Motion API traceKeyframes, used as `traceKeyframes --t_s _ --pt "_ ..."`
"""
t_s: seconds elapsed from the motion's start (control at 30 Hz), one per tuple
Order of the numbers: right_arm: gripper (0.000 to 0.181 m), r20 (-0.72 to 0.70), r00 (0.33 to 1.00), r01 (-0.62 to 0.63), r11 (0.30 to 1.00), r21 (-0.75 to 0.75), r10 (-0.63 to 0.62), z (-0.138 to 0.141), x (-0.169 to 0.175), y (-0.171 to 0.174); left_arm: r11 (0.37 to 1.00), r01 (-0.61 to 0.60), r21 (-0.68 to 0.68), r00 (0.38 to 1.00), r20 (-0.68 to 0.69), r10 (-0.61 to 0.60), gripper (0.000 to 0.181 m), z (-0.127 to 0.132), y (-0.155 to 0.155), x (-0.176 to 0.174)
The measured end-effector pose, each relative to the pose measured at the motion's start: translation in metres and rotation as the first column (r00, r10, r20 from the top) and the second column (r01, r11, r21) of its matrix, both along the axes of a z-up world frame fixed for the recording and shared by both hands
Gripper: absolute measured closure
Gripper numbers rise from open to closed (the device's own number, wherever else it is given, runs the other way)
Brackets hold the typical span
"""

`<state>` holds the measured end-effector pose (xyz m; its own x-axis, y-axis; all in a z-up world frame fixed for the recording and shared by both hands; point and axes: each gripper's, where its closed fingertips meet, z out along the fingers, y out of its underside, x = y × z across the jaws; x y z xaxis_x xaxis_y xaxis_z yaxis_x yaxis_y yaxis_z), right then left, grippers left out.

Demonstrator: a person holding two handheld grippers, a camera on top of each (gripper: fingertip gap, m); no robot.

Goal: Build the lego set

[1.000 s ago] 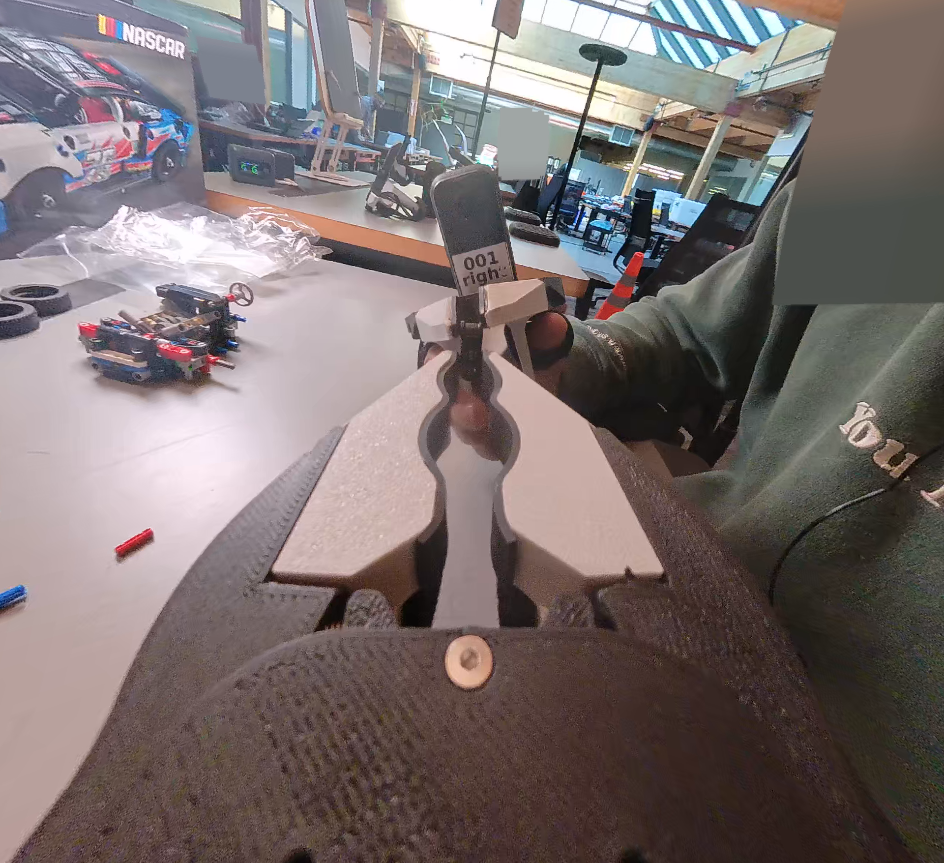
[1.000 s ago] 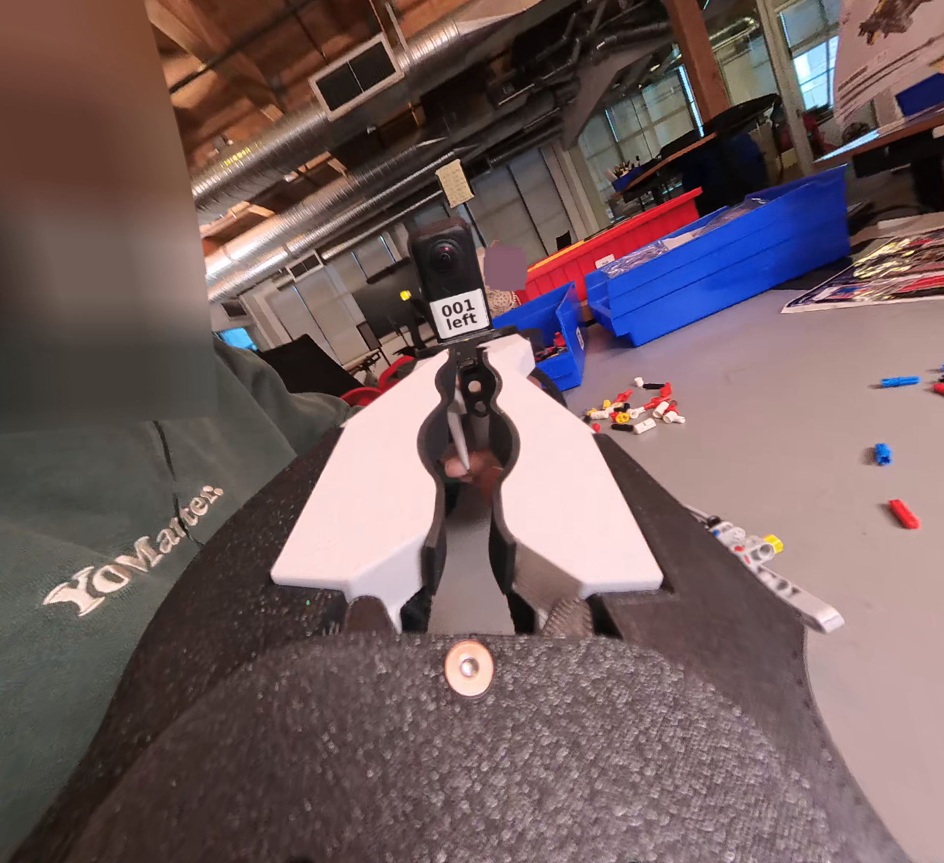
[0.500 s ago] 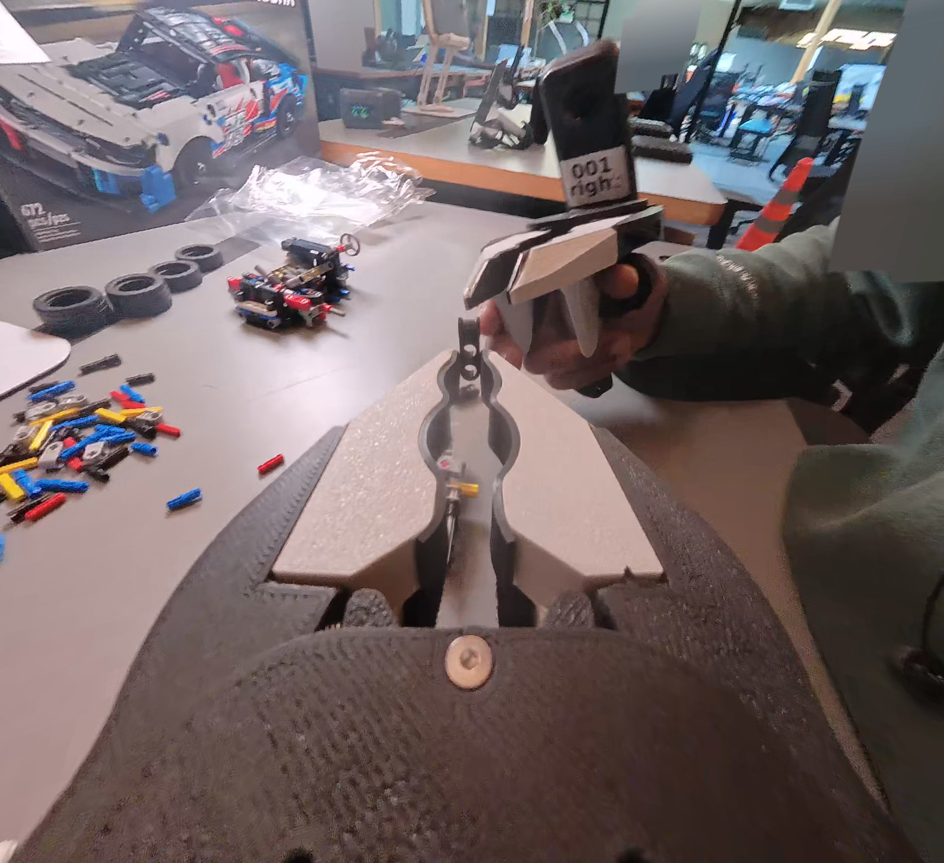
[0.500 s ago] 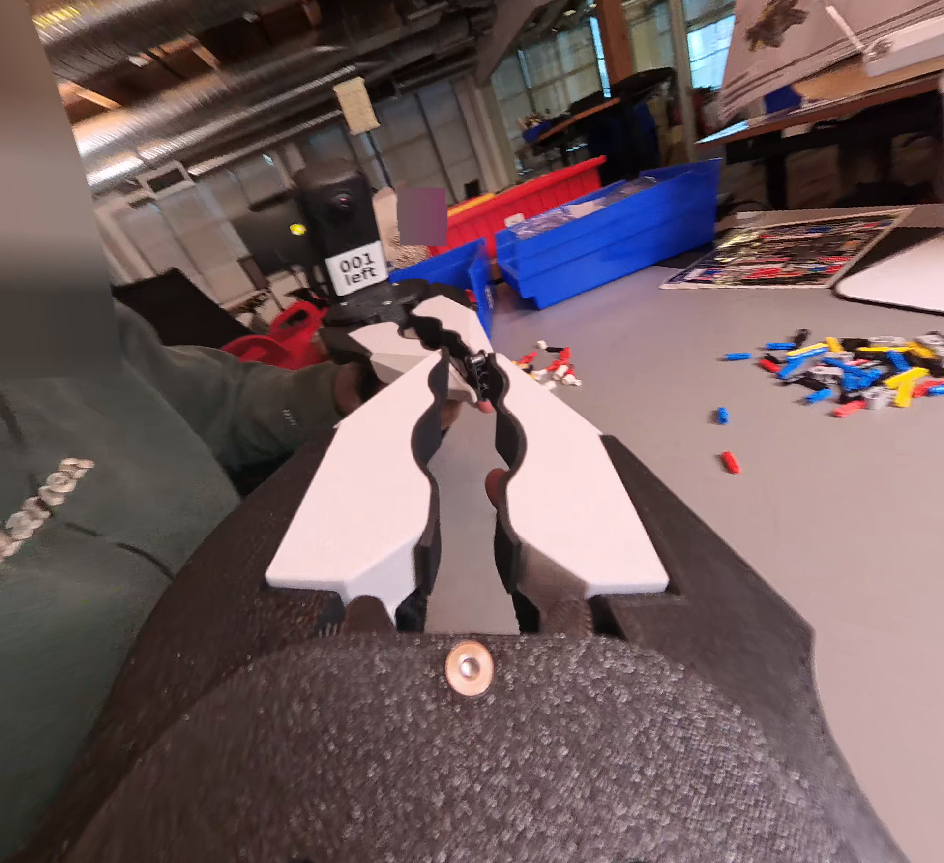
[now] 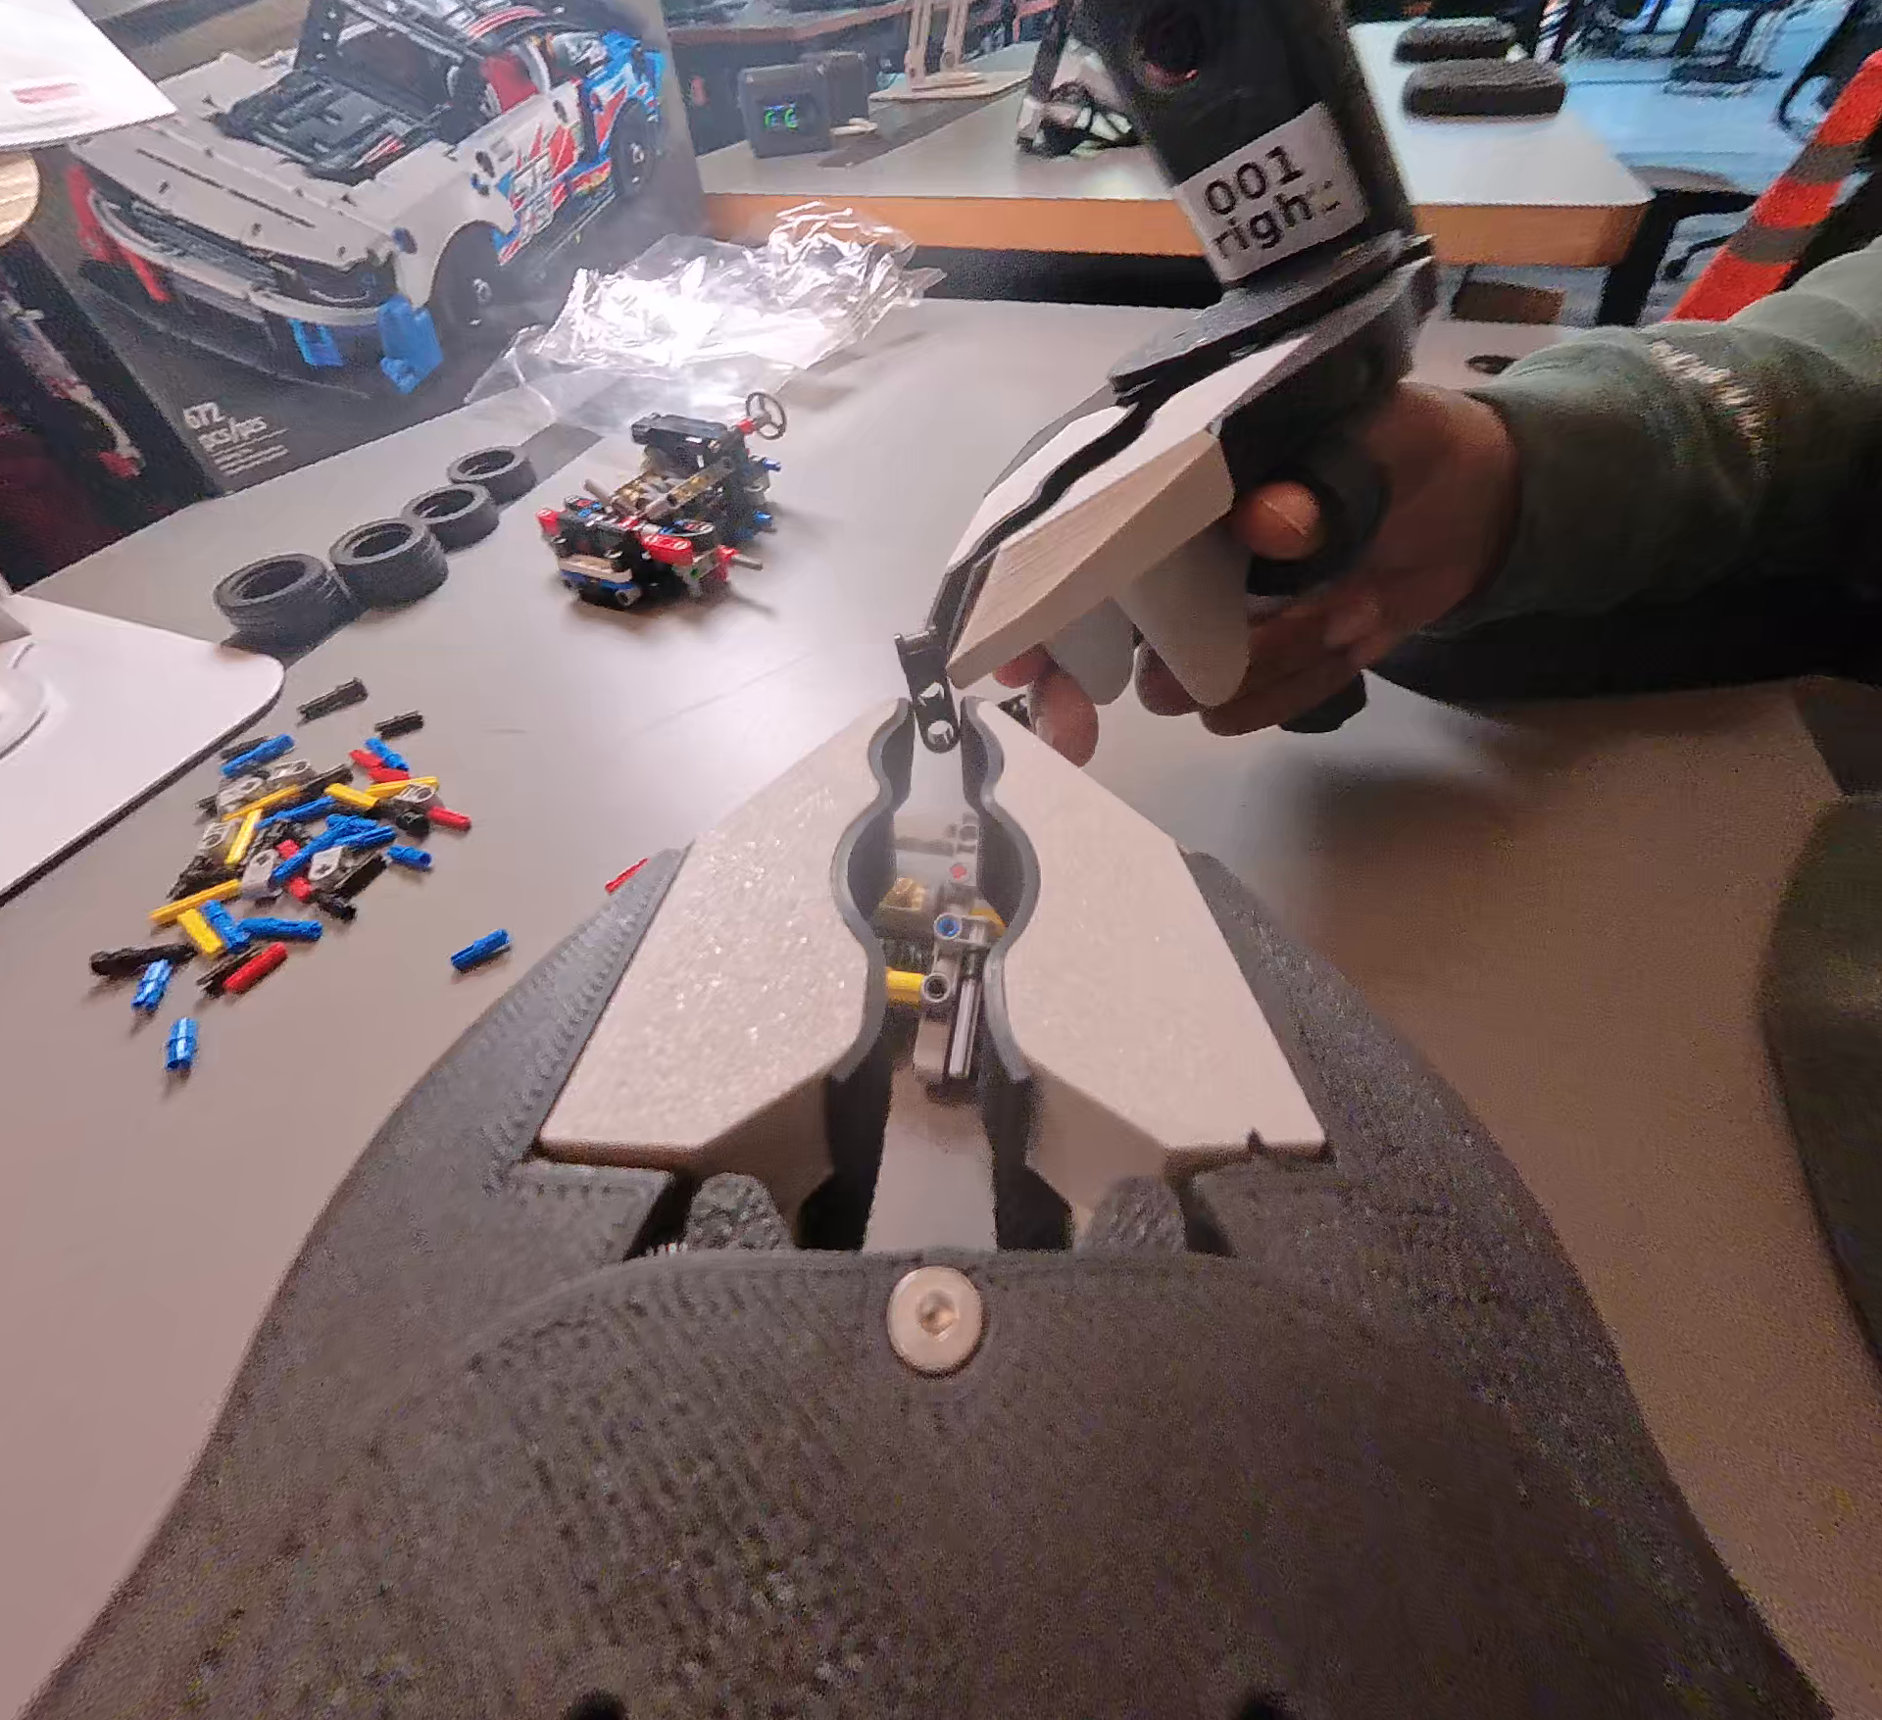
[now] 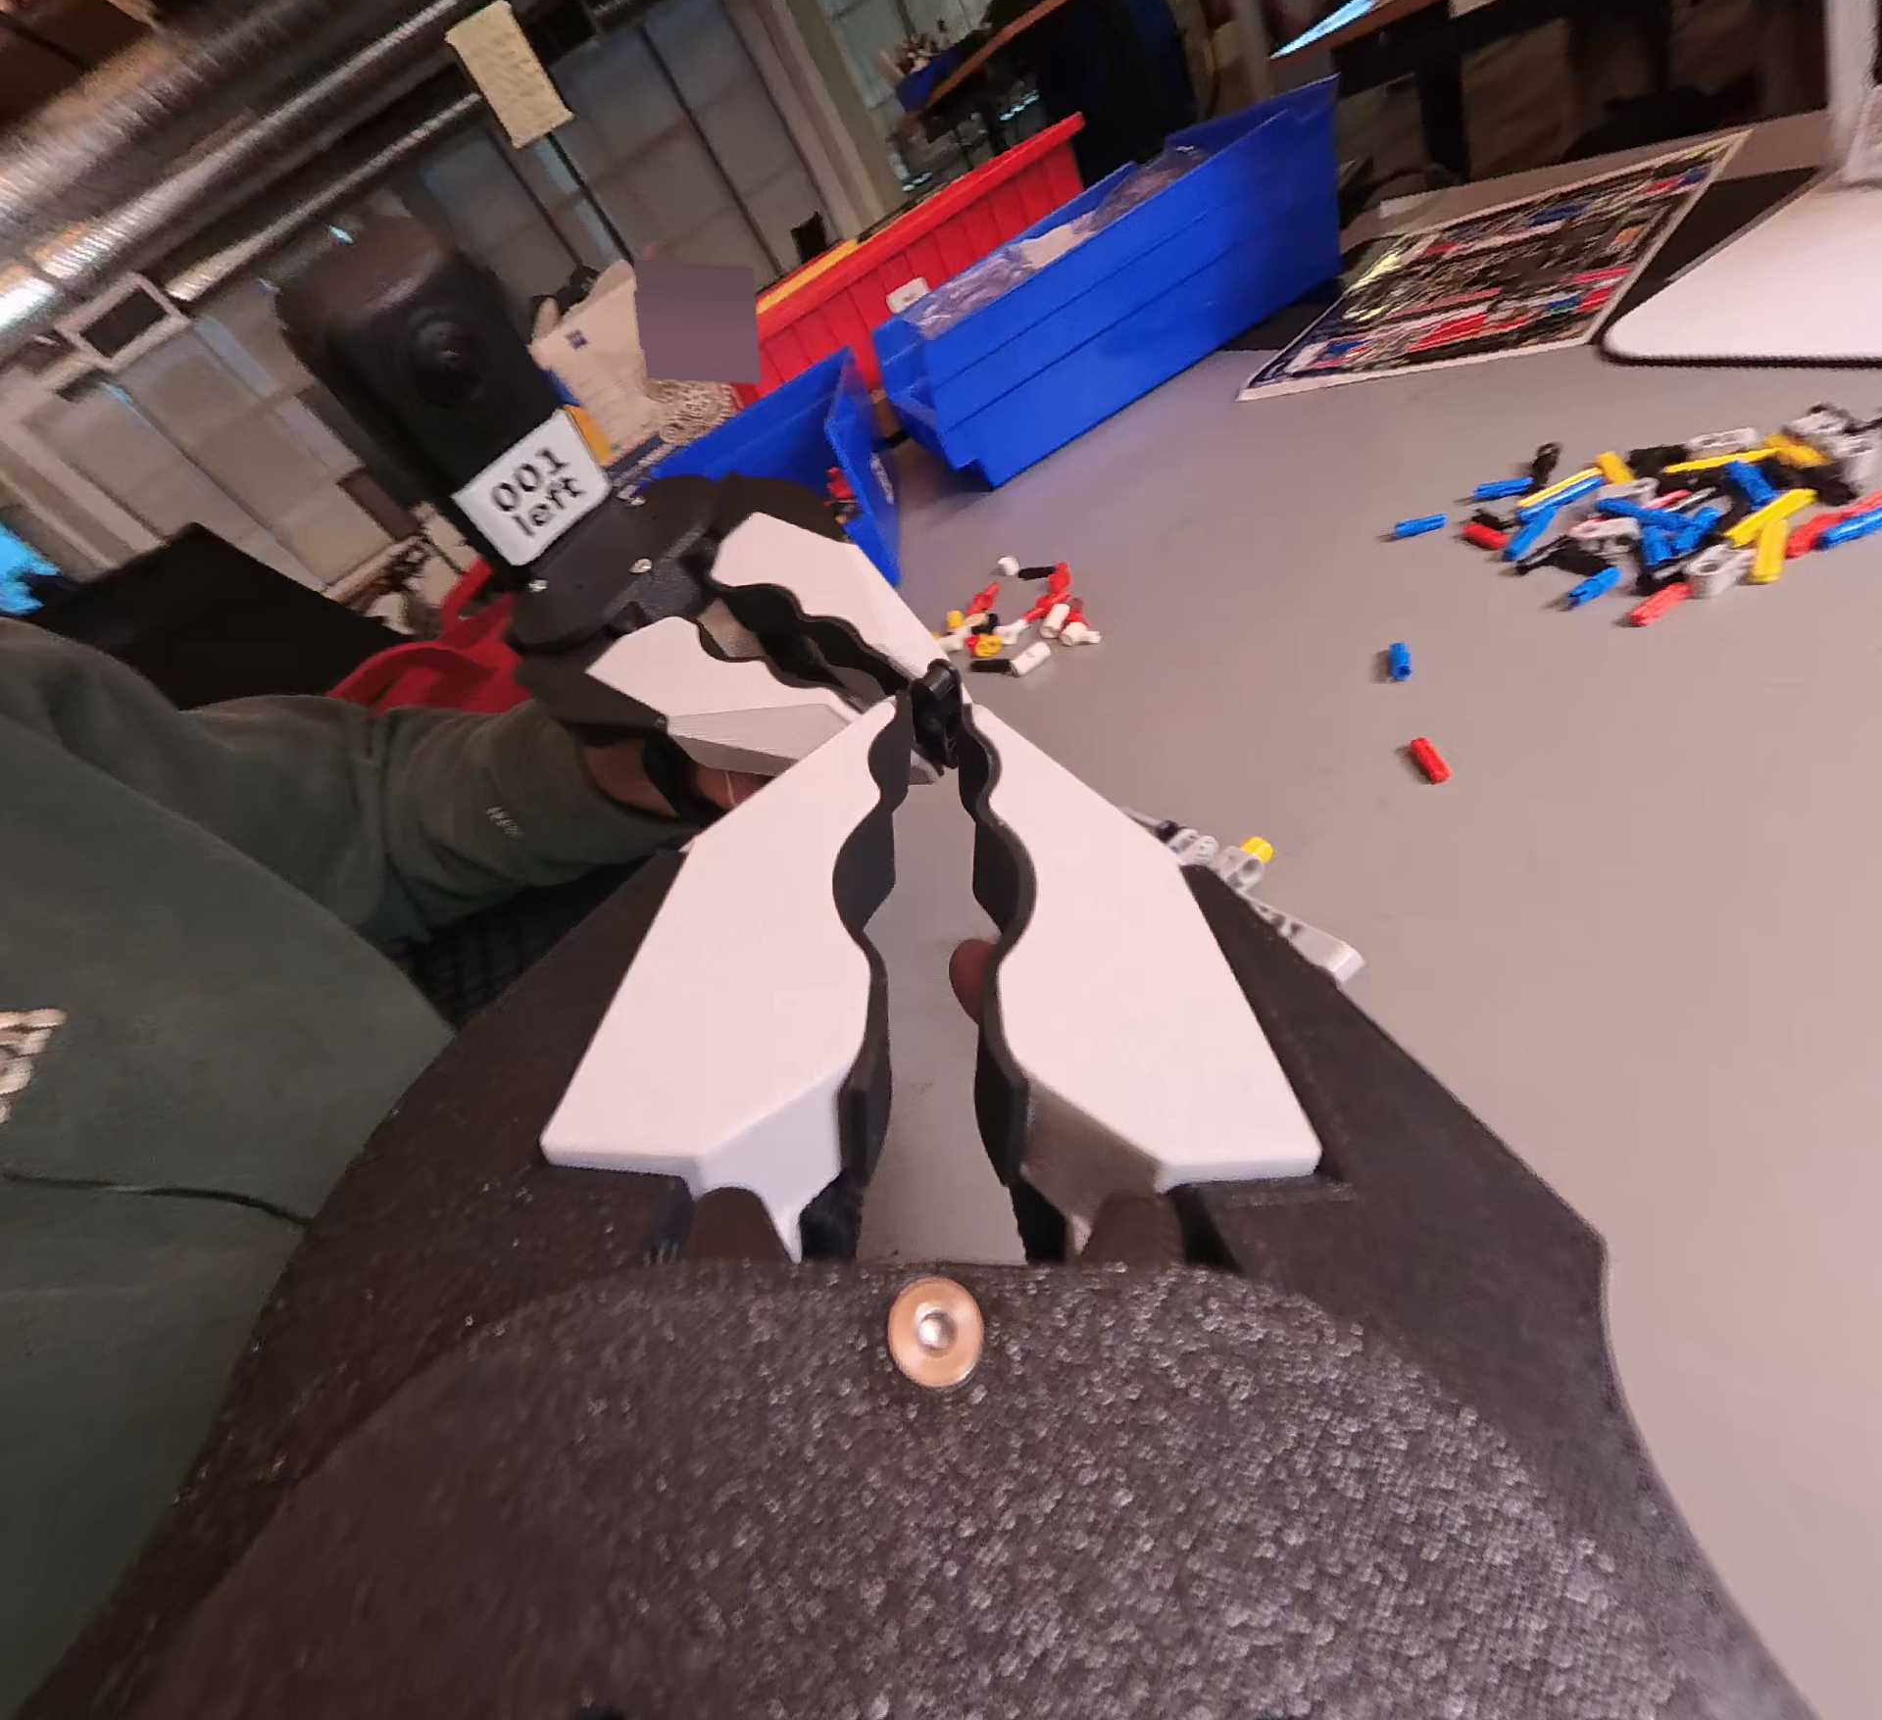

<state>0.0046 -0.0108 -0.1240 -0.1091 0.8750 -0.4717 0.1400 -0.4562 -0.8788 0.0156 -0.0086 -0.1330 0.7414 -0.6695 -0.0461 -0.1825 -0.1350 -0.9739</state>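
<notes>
Grey table point(image 5: 1324, 907), black link point(image 5: 932, 689) upright.

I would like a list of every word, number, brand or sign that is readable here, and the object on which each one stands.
I do not quote writing; these things bear it.
Set box: large printed lettering and a small number, legible.
White camera sticker, left wrist view: legible.
White camera label, right wrist view: legible.
Green sweatshirt: lettering cut off.
Printed sheet: too blurred.
</notes>
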Motion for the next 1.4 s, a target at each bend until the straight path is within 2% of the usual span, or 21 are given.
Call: traceKeyframes --t_s 0.1,0.2,0.3,0.4,0.5,0.57,0.67,0.73,0.87,1.0,1.1,1.2,1.4 --pt "0.175 0.006 0.990 -0.137 0.984 -0.113 0.139 0.000 0.005 -0.009 0.994 0.097 -0.041 0.988 0.126 -0.091 0.171 0.005 -0.008 0.001" --pt "0.181 -0.015 0.960 -0.274 0.929 -0.248 0.279 -0.003 0.015 -0.020 0.969 0.227 -0.094 0.943 0.271 -0.194 0.166 0.009 -0.018 0.002" --pt "0.181 -0.049 0.934 -0.351 0.883 -0.313 0.354 -0.002 0.019 -0.029 0.943 0.304 -0.134 0.904 0.354 -0.241 0.167 0.008 -0.023 0.002" --pt "0.181 -0.051 0.925 -0.372 0.871 -0.322 0.376 -0.002 0.020 -0.033 0.921 0.351 -0.170 0.891 0.363 -0.273 0.168 0.002 -0.027 0.006" --pt "0.181 -0.030 0.926 -0.367 0.878 -0.308 0.377 -0.006 0.020 -0.034 0.906 0.371 -0.204 0.899 0.323 -0.295 0.173 -0.007 -0.031 0.011" --pt "0.181 0.008 0.932 -0.347 0.896 -0.275 0.363 -0.011 0.019 -0.032 0.925 0.317 -0.210 0.930 0.260 -0.259 0.177 -0.014 -0.026 0.005" --pt "0.181 0.139 0.943 -0.284 0.950 -0.132 0.301 -0.027 0.019 -0.023 0.937 0.268 -0.224 0.955 0.190 -0.227 0.178 -0.021 -0.022 -0.009" --pt "0.179 0.227 0.935 -0.278 0.960 -0.009 0.273 -0.038 0.022 -0.022 0.912 0.313 -0.265 0.948 0.150 -0.282 0.176 -0.028 -0.031 -0.010" --pt "0.171 0.295 0.915 -0.322 0.939 0.124 0.275 -0.046 0.030 -0.025 0.776 0.500 -0.384 0.857 0.090 -0.507 0.165 -0.048 -0.078 0.008" --pt "0.170 0.316 0.910 -0.330 0.930 0.161 0.268 -0.047 0.037 -0.018 0.663 0.592 -0.459 0.753 0.021 -0.658 0.159 -0.072 -0.114 0.039" --pt "0.170 0.327 0.912 -0.322 0.927 0.192 0.249 -0.048 0.042 -0.012 0.611 0.630 -0.480 0.686 -0.026 -0.727 0.155 -0.080 -0.132 0.058" --pt "0.171 0.331 0.912 -0.318 0.926 0.204 0.240 -0.050 0.045 -0.009 0.605 0.642 -0.470 0.652 -0.079 -0.754 0.157 -0.085 -0.140 0.068" --pt "0.171 0.340 0.908 -0.334 0.914 0.231 0.246 -0.054 0.045 -0.013 0.646 0.619 -0.447 0.636 -0.198 -0.746 0.176 -0.091 -0.137 0.070"
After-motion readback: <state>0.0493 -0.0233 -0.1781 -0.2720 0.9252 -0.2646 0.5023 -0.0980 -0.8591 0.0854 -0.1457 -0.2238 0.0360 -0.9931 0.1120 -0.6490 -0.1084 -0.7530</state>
